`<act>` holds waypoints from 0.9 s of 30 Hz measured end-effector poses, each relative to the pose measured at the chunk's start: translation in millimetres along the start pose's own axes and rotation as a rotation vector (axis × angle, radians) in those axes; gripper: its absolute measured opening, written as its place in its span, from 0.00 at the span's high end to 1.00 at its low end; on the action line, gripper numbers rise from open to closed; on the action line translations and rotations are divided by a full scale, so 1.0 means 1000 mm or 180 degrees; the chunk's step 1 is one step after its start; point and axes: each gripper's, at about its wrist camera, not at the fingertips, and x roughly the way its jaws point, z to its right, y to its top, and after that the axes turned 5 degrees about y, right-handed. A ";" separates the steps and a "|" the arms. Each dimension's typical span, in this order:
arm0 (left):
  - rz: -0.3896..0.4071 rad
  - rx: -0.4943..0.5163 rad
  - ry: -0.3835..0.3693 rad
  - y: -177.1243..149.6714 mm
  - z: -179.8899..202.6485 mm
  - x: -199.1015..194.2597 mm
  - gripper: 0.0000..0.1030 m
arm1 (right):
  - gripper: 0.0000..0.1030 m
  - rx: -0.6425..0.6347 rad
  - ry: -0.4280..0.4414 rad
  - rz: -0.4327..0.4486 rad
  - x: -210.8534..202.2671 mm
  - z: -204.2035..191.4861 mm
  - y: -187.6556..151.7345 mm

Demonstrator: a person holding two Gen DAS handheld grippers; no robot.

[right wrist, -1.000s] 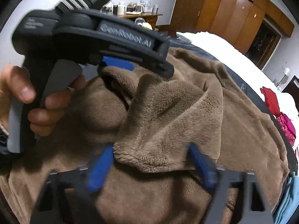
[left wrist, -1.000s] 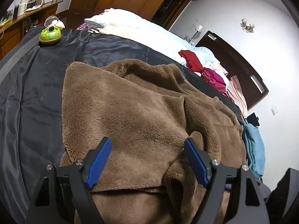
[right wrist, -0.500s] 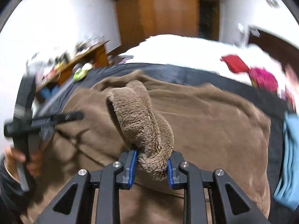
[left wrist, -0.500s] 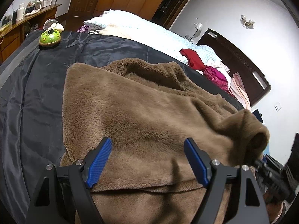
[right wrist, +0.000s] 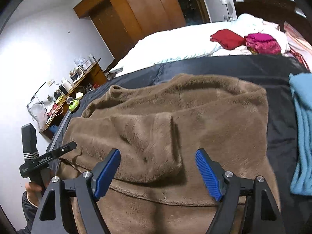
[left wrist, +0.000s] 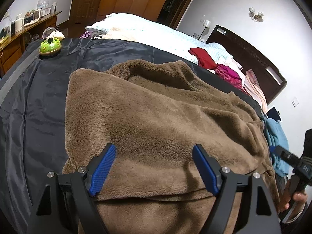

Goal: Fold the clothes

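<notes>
Half a second before, the right gripper (right wrist: 158,172) had pinched a fold of the brown fleece garment (left wrist: 156,120); now it had let go, its 2 blue pads spread wide above the fleece lying flat on the dark bedcover (left wrist: 39,101). The left gripper (left wrist: 154,170) hung equally wide and empty, with "GenRobot.AI" readable on its side in the right view.

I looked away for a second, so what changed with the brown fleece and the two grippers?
The right gripper let go of the fuzzy brown fleece garment's sleeve, which it had carried rightward; its jaws now stand open, the sleeve lying flat. The left gripper stayed open over the near edge. The green toy stayed put.
</notes>
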 end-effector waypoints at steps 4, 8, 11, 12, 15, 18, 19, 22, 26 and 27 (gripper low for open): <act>0.0001 0.0014 0.0006 0.000 0.000 0.000 0.18 | 0.21 0.0046 0.0106 -0.0170 0.013 0.006 0.016; -0.0004 0.0005 -0.0004 0.000 -0.001 0.000 0.18 | 0.21 0.0156 0.0197 -0.0334 0.033 0.016 0.022; -0.0007 0.0020 0.0009 0.000 0.000 0.001 0.17 | 0.21 0.0203 0.0280 -0.0441 0.046 0.019 0.023; -0.0005 0.0032 0.0020 0.000 0.001 0.002 0.16 | 0.21 0.0219 0.0307 -0.0476 0.051 0.019 0.023; 0.0008 0.0076 0.0060 -0.002 0.003 0.002 0.16 | 0.21 0.0267 0.0390 -0.0583 0.064 0.022 0.024; 0.0012 0.0100 0.0079 -0.002 0.005 0.002 0.16 | 0.22 0.0303 0.0412 -0.0655 0.078 0.023 0.027; 0.0013 0.0101 0.0078 -0.002 0.005 0.002 0.16 | 0.23 0.0317 0.0396 -0.0665 0.082 0.023 0.028; 0.0035 0.0073 0.0057 -0.001 0.003 0.001 0.16 | 0.53 0.0275 0.0311 -0.0650 0.087 0.019 0.023; 0.0087 0.0009 -0.0011 0.000 0.000 -0.002 0.16 | 0.78 0.0174 0.0272 -0.0467 0.073 0.012 0.019; 0.0101 0.0005 -0.0020 0.001 -0.001 -0.003 0.16 | 0.83 0.0148 0.0262 -0.0421 0.069 0.011 0.018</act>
